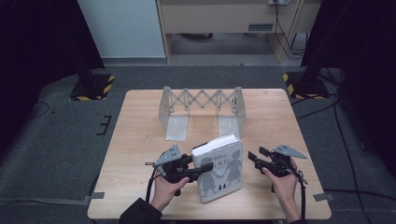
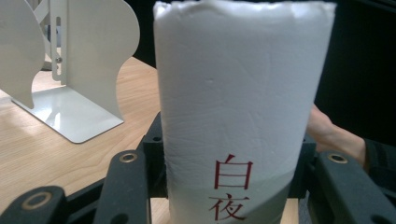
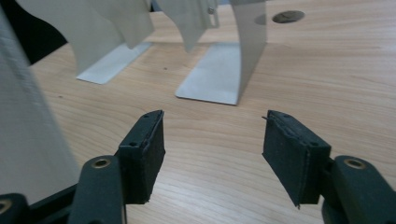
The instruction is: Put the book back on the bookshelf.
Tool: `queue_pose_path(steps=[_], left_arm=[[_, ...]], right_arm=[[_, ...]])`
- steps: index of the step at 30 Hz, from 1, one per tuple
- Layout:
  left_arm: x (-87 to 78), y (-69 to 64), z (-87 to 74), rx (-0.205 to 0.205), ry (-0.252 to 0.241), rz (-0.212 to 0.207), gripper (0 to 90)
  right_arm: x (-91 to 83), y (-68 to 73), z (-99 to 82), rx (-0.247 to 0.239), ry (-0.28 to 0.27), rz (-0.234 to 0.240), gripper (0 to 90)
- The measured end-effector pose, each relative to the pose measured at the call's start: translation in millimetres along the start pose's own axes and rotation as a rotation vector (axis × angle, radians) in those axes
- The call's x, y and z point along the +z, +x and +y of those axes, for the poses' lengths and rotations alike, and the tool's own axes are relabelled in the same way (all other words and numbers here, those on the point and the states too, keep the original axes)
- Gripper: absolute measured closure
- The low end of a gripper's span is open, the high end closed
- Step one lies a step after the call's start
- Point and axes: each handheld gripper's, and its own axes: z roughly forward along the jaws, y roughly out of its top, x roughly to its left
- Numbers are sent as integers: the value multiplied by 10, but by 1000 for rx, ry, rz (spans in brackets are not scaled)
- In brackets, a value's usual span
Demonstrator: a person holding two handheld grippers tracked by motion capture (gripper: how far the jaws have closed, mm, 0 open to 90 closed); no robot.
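A thick white book (image 1: 219,168) with grey figures and red characters on its cover sits tilted near the table's front edge, cover facing up. My left gripper (image 1: 201,170) is shut on its spine side. In the left gripper view the white spine (image 2: 243,102) stands between the two black jaws of the left gripper (image 2: 236,186). My right gripper (image 1: 254,156) is open just right of the book, apart from it. The right gripper (image 3: 215,149) has only bare wood between its pads, and the book (image 3: 28,116) is at the left edge of that view.
A pale metal expandable book rack (image 1: 201,100) stands at the back middle of the wooden table (image 1: 140,121). Its end plates (image 2: 84,70) (image 3: 219,70) rise ahead of both grippers. The person's right hand (image 2: 336,135) shows beyond the book.
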Motion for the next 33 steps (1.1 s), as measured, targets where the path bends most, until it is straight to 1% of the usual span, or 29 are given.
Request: queue_pose_path(steps=[1, 4, 6, 7, 8, 9, 11, 12, 16, 21, 23, 26, 27, 30, 31, 33], left_arm=[[-1, -12, -1, 0, -1, -1, 486], [0, -49, 0, 10, 1, -1, 482], [-1, -68, -1, 12, 2, -6, 480], [-1, -77, -2, 14, 2, -8, 480], [-1, -88, -3, 15, 3, -9, 478], [-1, -99, -4, 19, 4, -10, 476], [0, -124, -9, 20, 2, -16, 471], [-1, -138, -11, 22, 2, -20, 467], [8, -195, -19, 34, 6, -30, 457], [17, -231, -26, 41, 6, -26, 444], [13, -237, -26, 34, 7, -29, 438], [5, -254, -23, 33, 12, -33, 435], [6, -264, -20, 35, 13, -31, 430], [7, -294, 12, 48, 25, -28, 413], [9, -304, 26, 55, 29, -25, 405], [14, -322, 55, 76, 36, -13, 402]], right_arm=[[2, -18, -9, 2, 11, -14, 368], [16, -68, -32, -25, 56, -63, 327], [34, -97, -54, -28, 98, -79, 297], [41, -108, -67, -34, 118, -95, 289], [47, -127, -79, -57, 140, -115, 286], [53, -140, -88, -66, 155, -134, 286], [51, -183, -111, -76, 176, -156, 286], [48, -198, -121, -63, 179, -166, 285], [35, -282, -153, -73, 201, -197, 265], [49, -299, -175, -78, 218, -205, 250], [56, -302, -181, -84, 225, -207, 245], [63, -325, -194, -84, 229, -216, 240], [62, -330, -197, -76, 233, -216, 240], [68, -354, -211, -80, 239, -223, 236], [74, -353, -215, -69, 240, -226, 234], [85, -365, -228, -71, 246, -233, 225]])
